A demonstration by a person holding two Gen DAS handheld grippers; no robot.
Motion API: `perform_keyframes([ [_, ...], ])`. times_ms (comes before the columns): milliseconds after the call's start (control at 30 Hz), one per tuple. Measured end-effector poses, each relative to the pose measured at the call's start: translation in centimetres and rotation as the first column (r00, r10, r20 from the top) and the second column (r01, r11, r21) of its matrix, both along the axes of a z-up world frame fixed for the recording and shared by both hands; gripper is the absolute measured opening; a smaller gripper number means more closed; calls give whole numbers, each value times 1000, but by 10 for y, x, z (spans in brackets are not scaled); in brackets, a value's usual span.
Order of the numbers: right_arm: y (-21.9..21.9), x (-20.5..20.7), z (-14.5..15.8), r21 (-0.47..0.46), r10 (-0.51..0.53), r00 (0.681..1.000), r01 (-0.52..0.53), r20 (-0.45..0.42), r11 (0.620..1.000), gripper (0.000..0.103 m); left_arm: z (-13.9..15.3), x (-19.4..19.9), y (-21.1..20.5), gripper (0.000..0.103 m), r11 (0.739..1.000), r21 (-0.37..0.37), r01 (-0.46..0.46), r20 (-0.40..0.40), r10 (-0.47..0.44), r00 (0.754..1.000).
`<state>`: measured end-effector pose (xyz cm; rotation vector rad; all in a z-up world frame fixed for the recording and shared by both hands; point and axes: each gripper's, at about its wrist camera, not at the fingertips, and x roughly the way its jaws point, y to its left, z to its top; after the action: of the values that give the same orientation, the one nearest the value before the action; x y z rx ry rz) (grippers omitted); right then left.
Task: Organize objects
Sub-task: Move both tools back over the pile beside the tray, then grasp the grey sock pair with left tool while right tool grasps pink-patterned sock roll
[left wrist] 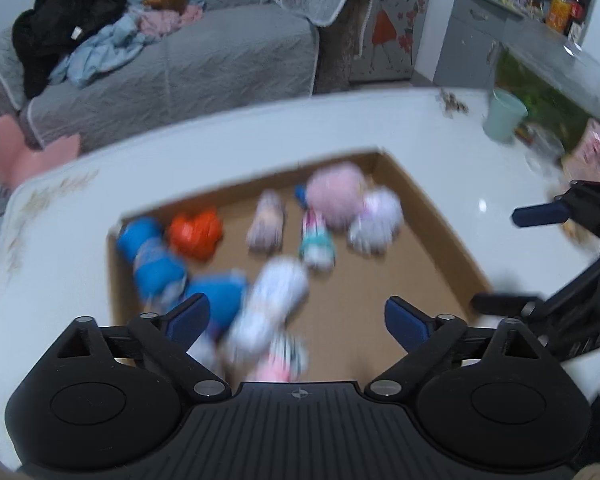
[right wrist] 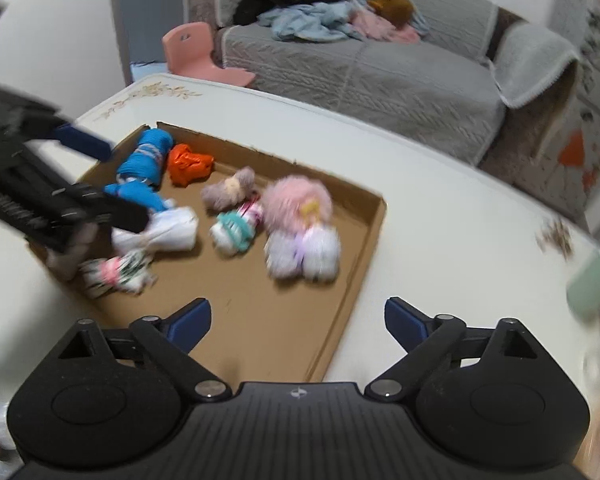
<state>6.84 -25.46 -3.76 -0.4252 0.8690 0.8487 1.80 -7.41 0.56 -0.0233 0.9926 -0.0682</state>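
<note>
Left gripper point(left wrist: 298, 320) jaws wide, empty, above white bundle point(left wrist: 272, 300) in box point(left wrist: 440, 232). Right gripper point(right wrist: 298, 320) wide, empty, over bare box floor. Sock rolls point(right wrist: 300, 220) grouped inside box, likely sorted by colour: blues point(right wrist: 148, 160) far-left. Cup point(left wrist: 504, 116) on desk point(left wrist: 420, 128) beyond

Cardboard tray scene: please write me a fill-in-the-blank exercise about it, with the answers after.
1. The rolled bundles lie in a shallow tray made of ____.
2. The bundle beside the blue bundle at the far end is ____ in colour.
3. Both the left gripper and the right gripper have jaws that stand ____, holding nothing.
4. Clothes are piled on the grey ____ behind the table.

Answers: cardboard; orange; open; sofa
</note>
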Motion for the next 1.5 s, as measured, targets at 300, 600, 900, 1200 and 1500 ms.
perform_keyframes([
  [300,-43,-65,-24,-33,-39,995,36,-93,999,100,-25,-82,-24,99,983,15,184,-74,-182,980],
  [600,-38,-75,-47,-60,120,984,-128,-129,990,97,-61,-89,-40,98,940,2,340,-117,-338,934],
  [900,-35,-73,-68,-103,172,971,-191,-166,976,80,-91,-74,-38,97,948,-88,307,-160,-318,935],
  [1200,-38,-66,-77,-122,163,970,-186,-178,975,65,-96,-66,-42,89,945,-116,304,-136,-319,938],
  [1500,-34,-66,-81,-133,167,969,-192,-180,972,63,-100,-65,-40,73,946,-131,295,-158,-314,936],
])
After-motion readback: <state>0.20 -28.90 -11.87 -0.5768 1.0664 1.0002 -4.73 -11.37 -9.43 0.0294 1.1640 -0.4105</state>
